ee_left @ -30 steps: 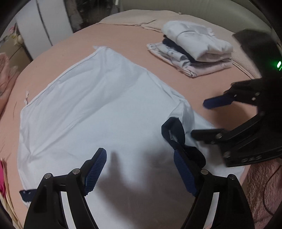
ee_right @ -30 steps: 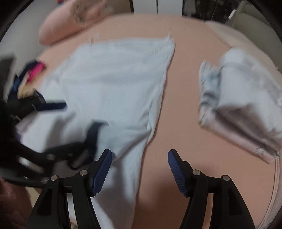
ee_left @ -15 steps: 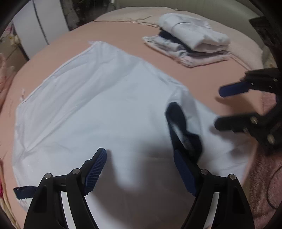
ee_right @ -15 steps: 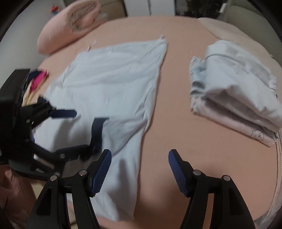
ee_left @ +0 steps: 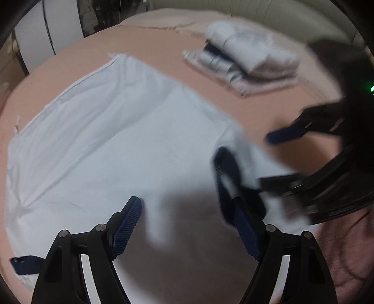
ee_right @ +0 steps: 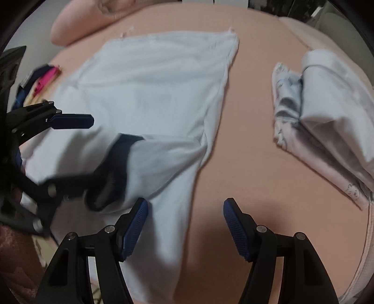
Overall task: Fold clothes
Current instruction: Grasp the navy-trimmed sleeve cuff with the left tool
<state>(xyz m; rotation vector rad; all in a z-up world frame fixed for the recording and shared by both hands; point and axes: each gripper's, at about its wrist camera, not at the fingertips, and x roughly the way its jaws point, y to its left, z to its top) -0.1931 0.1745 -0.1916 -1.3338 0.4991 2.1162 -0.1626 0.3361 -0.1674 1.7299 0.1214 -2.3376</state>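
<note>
Bedding in peach (ee_right: 257, 131) fills both views, and on it we see a pale blue shirt (ee_left: 112, 140) spread flat, its navy collar (ee_left: 228, 173) nearest us. Both tools are spread apart and empty: the left gripper (ee_left: 187, 224) over the shirt's near middle, the right gripper (ee_right: 184, 224) at its near right edge. To fold well, we judge each should pinch a shoulder beside the collar. Only the right view shows the pink pillow (ee_right: 77, 21) and the far-left coloured clothes (ee_right: 39, 81); the folded stack (ee_left: 245, 60) looks clearer there.
</note>
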